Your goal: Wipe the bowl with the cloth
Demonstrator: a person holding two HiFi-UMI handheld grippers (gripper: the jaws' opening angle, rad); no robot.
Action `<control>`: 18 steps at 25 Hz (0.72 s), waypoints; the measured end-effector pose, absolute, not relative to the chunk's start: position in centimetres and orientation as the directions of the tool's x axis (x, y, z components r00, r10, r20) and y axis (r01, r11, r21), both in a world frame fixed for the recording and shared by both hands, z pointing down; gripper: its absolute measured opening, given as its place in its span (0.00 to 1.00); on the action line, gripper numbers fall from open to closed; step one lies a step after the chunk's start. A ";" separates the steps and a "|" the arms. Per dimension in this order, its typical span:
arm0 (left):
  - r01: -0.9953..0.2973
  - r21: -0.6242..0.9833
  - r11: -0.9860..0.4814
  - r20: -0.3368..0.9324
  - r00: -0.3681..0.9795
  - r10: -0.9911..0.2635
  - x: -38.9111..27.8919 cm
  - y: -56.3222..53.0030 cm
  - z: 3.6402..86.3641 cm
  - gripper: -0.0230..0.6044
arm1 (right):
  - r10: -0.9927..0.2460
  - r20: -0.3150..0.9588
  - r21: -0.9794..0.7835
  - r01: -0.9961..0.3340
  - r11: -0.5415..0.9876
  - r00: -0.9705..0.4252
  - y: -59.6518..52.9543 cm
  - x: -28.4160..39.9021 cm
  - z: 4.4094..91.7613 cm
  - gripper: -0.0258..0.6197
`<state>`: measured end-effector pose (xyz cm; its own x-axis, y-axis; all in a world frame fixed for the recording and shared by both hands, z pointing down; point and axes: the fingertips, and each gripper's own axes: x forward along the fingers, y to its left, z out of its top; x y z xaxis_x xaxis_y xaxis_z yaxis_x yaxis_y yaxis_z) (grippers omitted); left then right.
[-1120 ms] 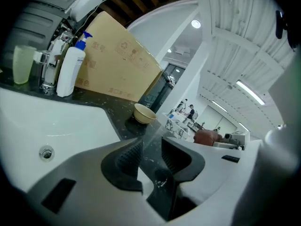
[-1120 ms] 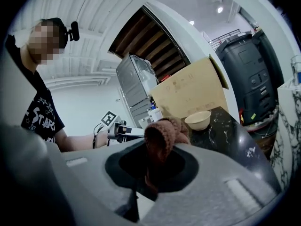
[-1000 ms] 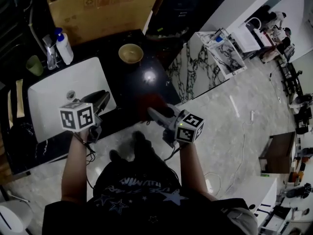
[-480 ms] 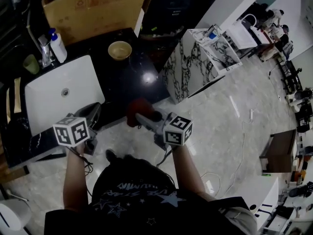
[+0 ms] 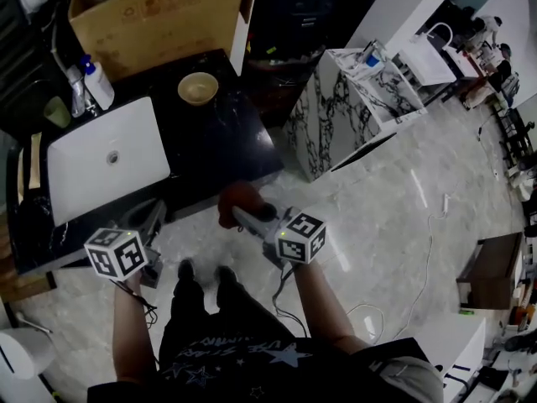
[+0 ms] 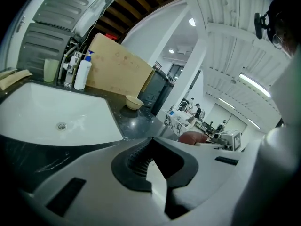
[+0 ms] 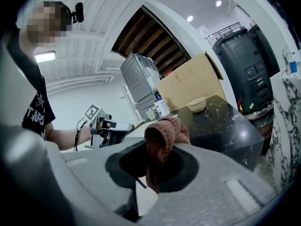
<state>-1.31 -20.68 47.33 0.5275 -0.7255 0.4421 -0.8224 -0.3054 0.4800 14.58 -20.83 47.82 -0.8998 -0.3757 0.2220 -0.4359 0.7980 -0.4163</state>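
Since one second ago both hands have drawn back from the counter, toward 6 o'clock in the head view. The left tongs were then over the near edge of the white sink, and the right tongs were over the front edge of the counter. Now both are over the pale floor in front of it. The cloth has travelled together with the right tongs.

The left tongs are clenched, and their own view shows nothing between the two jaws. The right tongs are grasping the reddish-brown cloth. It is pinched between the jaws, and a folded lump of it stands up above them.

The bowl is beige and stands upright on the dark counter, at its far part. It is just to the right of the sink and near the cardboard box. From the right tongs it is at about 11 o'clock and well apart, and from the left tongs at about 1 o'clock. Neither tongs nor the cloth touch it.

At the far left corner of the sink, at about 9 o'clock of the bowl, there is a white bottle with a blue top, and further left a green cup.
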 end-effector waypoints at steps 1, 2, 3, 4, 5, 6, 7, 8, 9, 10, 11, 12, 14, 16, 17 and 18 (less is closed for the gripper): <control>-0.823 0.479 -0.306 0.442 0.527 -0.726 -1.3 -20.4 47.2 0.05 | -0.374 0.220 -0.412 -0.434 0.801 -0.901 -20.8 14.5 47.7 0.11; -0.824 0.479 -0.304 0.443 0.525 -0.726 -1.4 -20.0 47.2 0.05 | -0.376 0.220 -0.404 -0.435 0.805 -0.900 -20.7 14.4 47.6 0.11; -0.825 0.480 -0.299 0.445 0.523 -0.727 -1.5 -19.7 47.2 0.05 | -0.378 0.220 -0.396 -0.437 0.808 -0.899 -20.6 14.4 47.6 0.11; -0.826 0.480 -0.294 0.448 0.520 -0.728 -1.7 -19.4 47.3 0.05 | -0.380 0.221 -0.391 -0.438 0.809 -0.898 -20.3 14.3 47.5 0.11; -0.828 0.480 -0.291 0.451 0.517 -0.728 -1.9 -19.1 47.4 0.05 | -0.381 0.221 -0.390 -0.440 0.809 -0.898 -20.0 14.2 47.6 0.11; -0.828 0.478 -0.291 0.452 0.517 -0.727 -2.0 -18.9 47.4 0.05 | -0.382 0.221 -0.391 -0.441 0.808 -0.897 -19.7 14.0 47.6 0.11; -0.828 0.477 -0.296 0.450 0.519 -0.726 -2.1 -18.6 47.4 0.05 | -0.385 0.222 -0.392 -0.444 0.806 -0.896 -19.4 13.8 47.6 0.11; -0.825 0.477 -0.303 0.447 0.524 -0.725 -2.3 -18.3 47.3 0.05 | -0.390 0.224 -0.391 -0.449 0.804 -0.893 -19.1 13.5 47.6 0.11; -0.822 0.477 -0.311 0.444 0.531 -0.722 -2.6 -17.8 47.3 0.05 | -0.397 0.224 -0.387 -0.455 0.802 -0.890 -18.7 13.1 47.5 0.11; -0.818 0.478 -0.319 0.441 0.538 -0.719 -3.0 -17.4 47.3 0.05 | -0.406 0.223 -0.383 -0.463 0.799 -0.886 -18.3 12.6 47.4 0.11; -0.815 0.479 -0.326 0.439 0.544 -0.715 -3.5 -16.8 47.3 0.05 | -0.416 0.221 -0.380 -0.471 0.796 -0.882 -17.8 12.0 47.3 0.11; -0.811 0.481 -0.332 0.437 0.550 -0.711 -4.2 -16.2 47.4 0.05 | -0.426 0.219 -0.379 -0.478 0.792 -0.878 -17.3 11.4 47.2 0.11; -0.804 0.484 -0.345 0.434 0.563 -0.703 -5.7 -14.9 47.4 0.05 | -0.448 0.217 -0.378 -0.498 0.780 -0.867 -16.1 10.0 47.0 0.11; -0.794 0.489 -0.361 0.432 0.580 -0.691 -7.3 -13.3 47.4 0.05 | -0.477 0.219 -0.381 -0.524 0.762 -0.851 -14.6 8.6 46.9 0.11; -0.789 0.490 -0.370 0.430 0.588 -0.685 -8.1 -12.5 47.4 0.05 | -0.490 0.220 -0.383 -0.537 0.752 -0.843 -13.8 7.9 47.0 0.11; -0.784 0.492 -0.377 0.428 0.595 -0.680 -9.1 -11.7 47.4 0.05 | -0.501 0.220 -0.383 -0.547 0.744 -0.837 -13.0 7.0 47.0 0.11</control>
